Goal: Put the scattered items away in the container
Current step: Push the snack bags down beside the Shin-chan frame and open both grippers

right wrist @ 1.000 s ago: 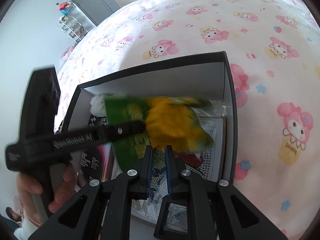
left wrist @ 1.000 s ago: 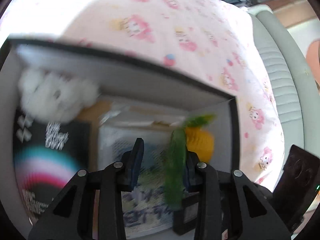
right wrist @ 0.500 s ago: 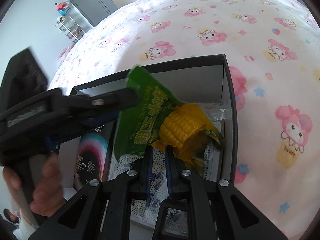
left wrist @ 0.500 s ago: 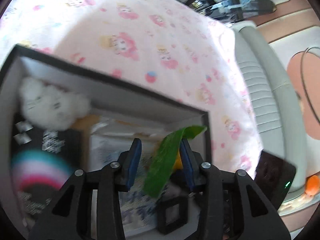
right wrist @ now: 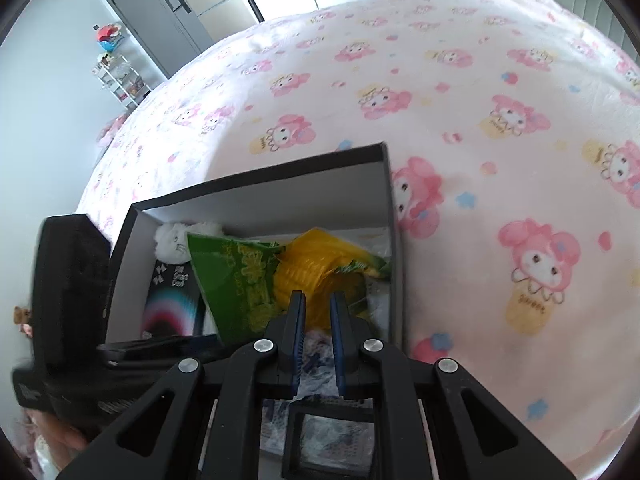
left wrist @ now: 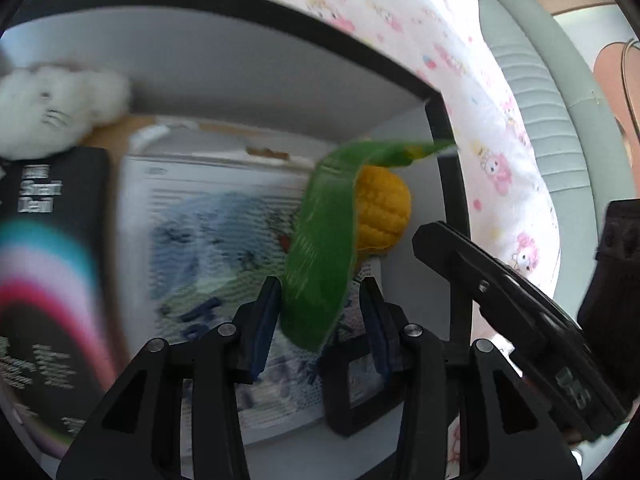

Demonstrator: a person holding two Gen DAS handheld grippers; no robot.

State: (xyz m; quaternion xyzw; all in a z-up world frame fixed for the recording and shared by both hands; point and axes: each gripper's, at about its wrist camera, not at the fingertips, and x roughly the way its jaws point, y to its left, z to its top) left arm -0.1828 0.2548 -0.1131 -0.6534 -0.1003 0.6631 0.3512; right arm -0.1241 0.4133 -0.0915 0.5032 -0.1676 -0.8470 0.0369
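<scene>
Green corn packet (left wrist: 320, 264) hides box (left wrist: 256, 60) contents, pic blurred.

The left gripper (left wrist: 322, 318) is pointed steeply downward with a clear gap between its jaws; the right gripper (right wrist: 318, 320) is likewise angled down, its jaws nearly closed

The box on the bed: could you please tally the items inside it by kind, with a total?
Inside the box:
Plush toys: 1, the white plush
Snack packets: 1, the corn packet
Dark cartons: 1, the black carton with a rainbow arc
Printed flat packs: 1, the blue-patterned pack
Small black frames: 1, the square frame
Total: 5

Anything hidden beneath these cannot be counted.
</scene>
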